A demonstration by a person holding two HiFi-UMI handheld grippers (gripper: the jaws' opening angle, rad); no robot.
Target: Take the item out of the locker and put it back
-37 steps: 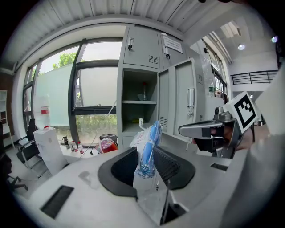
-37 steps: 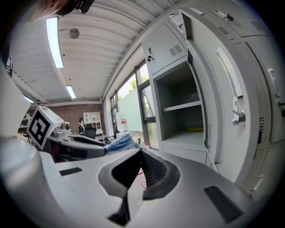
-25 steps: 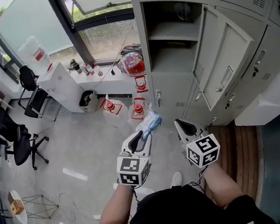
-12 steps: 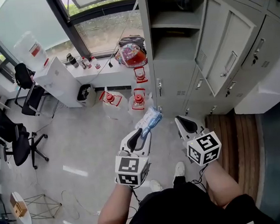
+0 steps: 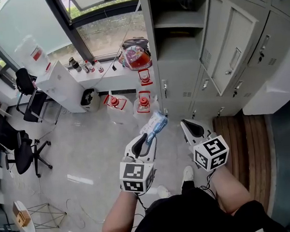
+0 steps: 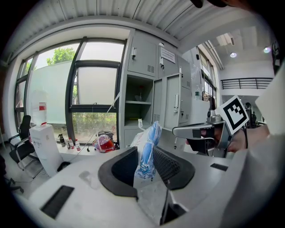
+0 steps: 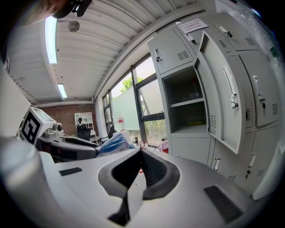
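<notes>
The grey locker [image 5: 179,45] stands ahead with its door [image 5: 227,46] swung open to the right; two shelves show inside, with a small yellowish thing on the lower one [image 7: 196,123]. My left gripper [image 5: 145,138] is shut on a blue and clear plastic packet [image 5: 154,126], which sticks out past the fingertips toward the locker. In the left gripper view the packet [image 6: 147,153] stands upright between the dark pads. My right gripper [image 5: 188,128] hangs beside it, to the right, shut with nothing in it [image 7: 140,167]. Both are well short of the locker.
Red-capped clear jugs [image 5: 144,103] sit on the floor at the locker's foot. A bag of red things [image 5: 136,58] lies on the window ledge, a white water dispenser [image 5: 52,78] stands left, office chairs [image 5: 22,147] farther left. Closed lockers [image 5: 275,52] line the right.
Both grippers have shifted slightly together as the person stepped in front of the locker. The packet stays in the left jaws; the right jaws stay shut.
</notes>
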